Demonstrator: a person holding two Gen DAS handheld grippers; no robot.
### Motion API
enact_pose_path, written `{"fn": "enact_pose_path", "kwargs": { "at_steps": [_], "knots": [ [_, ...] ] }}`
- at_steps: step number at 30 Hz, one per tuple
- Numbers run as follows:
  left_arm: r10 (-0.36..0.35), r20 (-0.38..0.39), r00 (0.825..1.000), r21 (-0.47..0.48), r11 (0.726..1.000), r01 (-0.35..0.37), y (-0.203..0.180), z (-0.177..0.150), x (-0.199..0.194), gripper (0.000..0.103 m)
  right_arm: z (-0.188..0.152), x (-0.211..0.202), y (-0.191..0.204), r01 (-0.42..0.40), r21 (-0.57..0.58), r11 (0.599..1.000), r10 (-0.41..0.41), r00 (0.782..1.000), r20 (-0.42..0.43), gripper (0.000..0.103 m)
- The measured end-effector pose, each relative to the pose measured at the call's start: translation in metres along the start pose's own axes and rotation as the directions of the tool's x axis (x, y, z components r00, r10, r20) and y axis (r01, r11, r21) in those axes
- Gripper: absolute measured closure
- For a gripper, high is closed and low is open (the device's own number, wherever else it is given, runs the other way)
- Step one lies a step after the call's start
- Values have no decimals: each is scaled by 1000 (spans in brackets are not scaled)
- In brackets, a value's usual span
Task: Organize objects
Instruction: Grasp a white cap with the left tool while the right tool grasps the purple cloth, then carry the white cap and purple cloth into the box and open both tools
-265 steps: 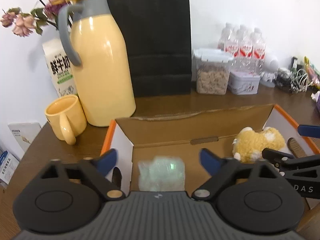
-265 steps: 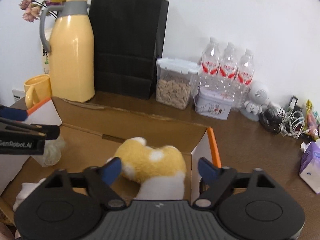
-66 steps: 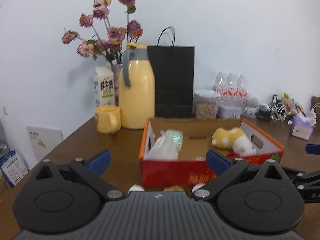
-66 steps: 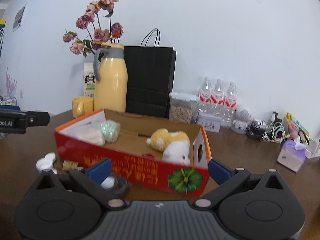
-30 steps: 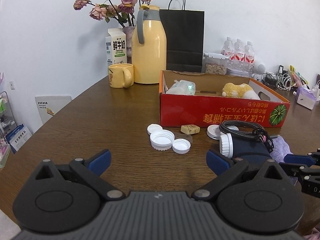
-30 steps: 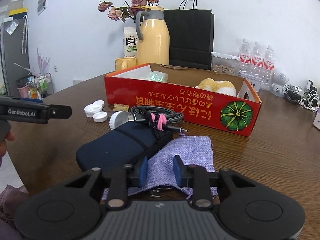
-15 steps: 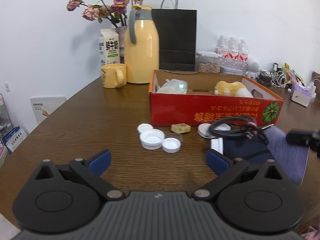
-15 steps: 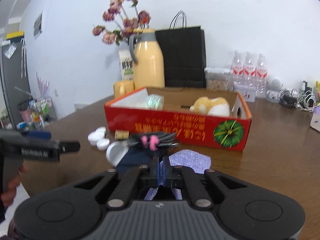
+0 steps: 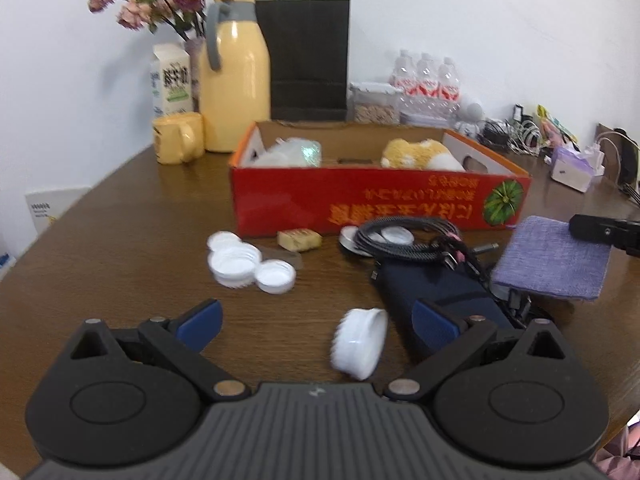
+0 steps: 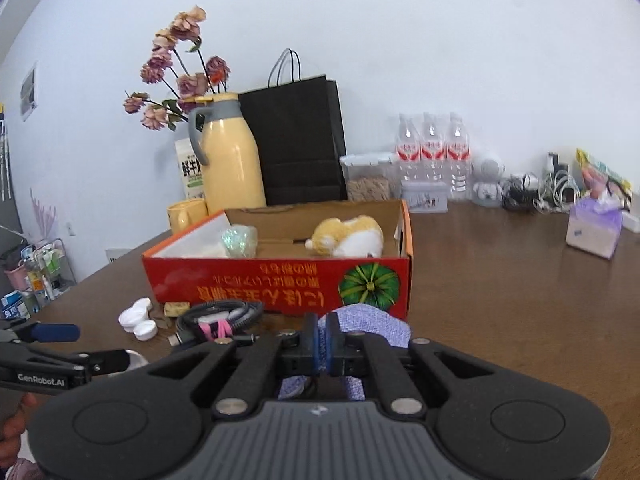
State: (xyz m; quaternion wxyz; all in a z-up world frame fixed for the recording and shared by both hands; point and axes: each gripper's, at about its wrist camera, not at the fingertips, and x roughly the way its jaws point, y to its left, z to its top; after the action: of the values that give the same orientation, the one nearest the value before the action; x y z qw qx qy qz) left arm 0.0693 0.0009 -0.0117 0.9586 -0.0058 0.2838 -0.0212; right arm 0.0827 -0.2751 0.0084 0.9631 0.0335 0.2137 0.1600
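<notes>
My right hand-held gripper (image 10: 322, 345) tilts slightly down, clamped on the purple cloth (image 10: 370, 322), which looks lifted off the counter (image 10: 500, 300), though blur makes that unsure. My left hand-held gripper (image 9: 316, 320) angles down, jaws wide apart, one white cap (image 9: 359, 343) between them at about 1 o'clock. Three more white caps (image 9: 250, 264) lie at 11 o'clock. The red box (image 9: 376, 204) at 12 holds one plush toy (image 9: 420, 154)

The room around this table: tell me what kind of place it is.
Probably a home or small office room used as a dining or work spot: a wooden table against a white wall, holding a yellow thermos jug, a milk carton, dried flowers and a tangle of chargers.
</notes>
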Motion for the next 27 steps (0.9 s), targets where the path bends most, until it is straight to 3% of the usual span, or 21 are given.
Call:
{"fn": "enact_pose_path", "kwargs": {
  "at_steps": [1,2,3,4,5,7,15,27],
  "knots": [
    [-10,-14,1000,-1,1000,10,-2,-2,4,9,-2,1,0,-3,1,1000,3,1000,-3,101],
    [-14,-28,999,-3,1000,14,-3,-4,7,32,-3,1,0,-5,2,1000,5,1000,-6,101],
    [-21,-54,998,-6,1000,20,-4,-6,11,65,-4,2,1,-6,0,1000,6,1000,-7,101],
    [-26,-66,997,-9,1000,26,-4,-7,13,72,-5,3,1,-8,0,1000,8,1000,-7,101],
    [-17,-54,998,0,1000,17,-5,-9,12,87,-6,2,2,-9,0,1000,9,1000,-8,101],
    [-48,-56,997,-7,999,48,-3,-10,10,87,-7,3,2,-11,-2,1000,11,1000,-8,101],
    [-40,-5,999,-13,999,40,0,-4,2,87,-4,-1,6,-7,-9,1000,7,1000,6,101],
    [-34,123,992,14,999,32,-3,36,-9,87,25,-14,13,-3,-53,999,8,995,102,101]
  ]
}}
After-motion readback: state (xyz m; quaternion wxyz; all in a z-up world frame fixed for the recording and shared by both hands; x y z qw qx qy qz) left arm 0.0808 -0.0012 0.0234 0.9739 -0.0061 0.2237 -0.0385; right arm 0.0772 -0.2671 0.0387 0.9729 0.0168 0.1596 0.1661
